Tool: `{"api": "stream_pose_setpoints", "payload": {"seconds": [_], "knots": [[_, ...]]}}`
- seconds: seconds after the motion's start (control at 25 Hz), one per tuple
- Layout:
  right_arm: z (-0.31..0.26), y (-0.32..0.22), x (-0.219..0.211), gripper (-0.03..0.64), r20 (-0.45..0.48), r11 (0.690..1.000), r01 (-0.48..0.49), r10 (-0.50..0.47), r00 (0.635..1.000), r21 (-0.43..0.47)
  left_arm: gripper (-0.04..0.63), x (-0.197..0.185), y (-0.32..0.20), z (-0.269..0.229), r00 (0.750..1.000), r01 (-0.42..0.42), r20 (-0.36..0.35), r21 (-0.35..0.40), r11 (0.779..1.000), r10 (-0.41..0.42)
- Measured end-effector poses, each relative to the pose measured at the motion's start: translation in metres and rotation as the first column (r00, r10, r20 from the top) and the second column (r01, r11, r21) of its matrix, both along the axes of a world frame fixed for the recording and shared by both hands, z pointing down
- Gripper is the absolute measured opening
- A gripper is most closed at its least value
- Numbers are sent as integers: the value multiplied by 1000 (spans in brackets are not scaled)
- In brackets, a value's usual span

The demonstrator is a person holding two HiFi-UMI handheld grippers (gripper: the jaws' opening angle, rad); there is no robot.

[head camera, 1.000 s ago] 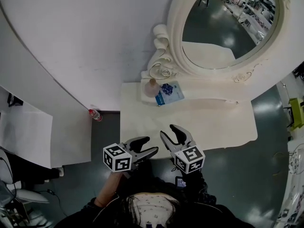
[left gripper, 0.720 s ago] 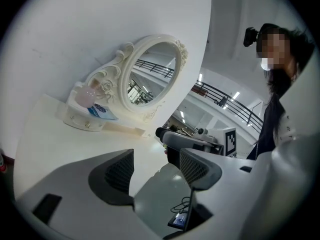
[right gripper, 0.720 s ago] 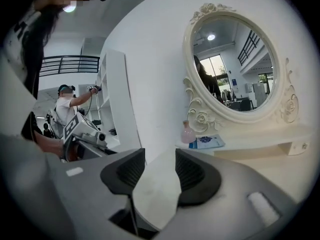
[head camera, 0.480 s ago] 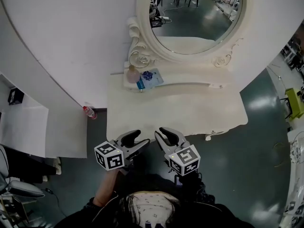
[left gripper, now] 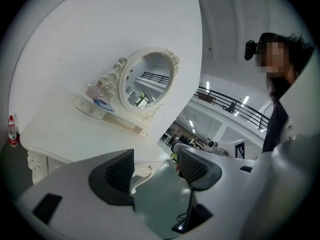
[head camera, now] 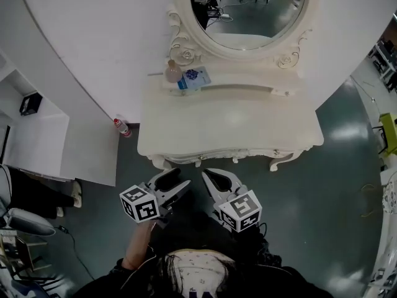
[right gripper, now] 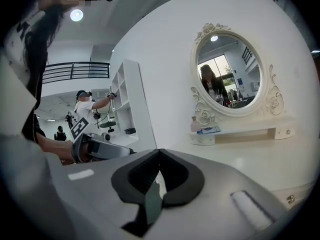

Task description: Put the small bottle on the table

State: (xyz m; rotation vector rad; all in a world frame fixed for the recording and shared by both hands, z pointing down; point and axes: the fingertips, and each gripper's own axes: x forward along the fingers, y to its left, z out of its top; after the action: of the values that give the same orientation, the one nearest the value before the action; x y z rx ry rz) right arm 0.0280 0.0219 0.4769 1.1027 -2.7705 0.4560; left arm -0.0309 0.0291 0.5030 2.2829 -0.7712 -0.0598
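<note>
Closure of the right gripper point(head camera: 214, 177) was the main change: its jaws, wide a second before, had come fully together on nothing, while the left gripper point(head camera: 177, 182) kept its jaws wide and equally empty. My view had also drawn back, so both sets of jaws now hung over the floor point(head camera: 347, 129), short of the counter point(head camera: 236, 123) whose front edge they had overlapped. I judged the task not begun, and the right jaws would need reopening for any grasp. The small bottle point(head camera: 173, 72), pink, stood well ahead of the left jaws on the shelf point(head camera: 242, 89) under the mirror point(head camera: 248, 11). It was too small to show whether it touched the blue packet point(head camera: 193, 78) beside it. A red-capped bottle point(head camera: 121, 127) lay on the floor, left of the left jaws.
</note>
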Motion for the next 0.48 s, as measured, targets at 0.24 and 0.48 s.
{"api": "stream_pose_setpoints", "payload": {"seconds": [0.24, 0.48], "knots": [[0, 29, 4, 9, 24, 1000, 12, -12, 1000, -5, 281, 9, 26, -3, 999, -10, 33, 7, 1000, 10], [-3, 45, 9, 9, 33, 1000, 1, -1, 999, -4, 270, 22, 36, -12, 998, -42, 37, 29, 999, 41]]}}
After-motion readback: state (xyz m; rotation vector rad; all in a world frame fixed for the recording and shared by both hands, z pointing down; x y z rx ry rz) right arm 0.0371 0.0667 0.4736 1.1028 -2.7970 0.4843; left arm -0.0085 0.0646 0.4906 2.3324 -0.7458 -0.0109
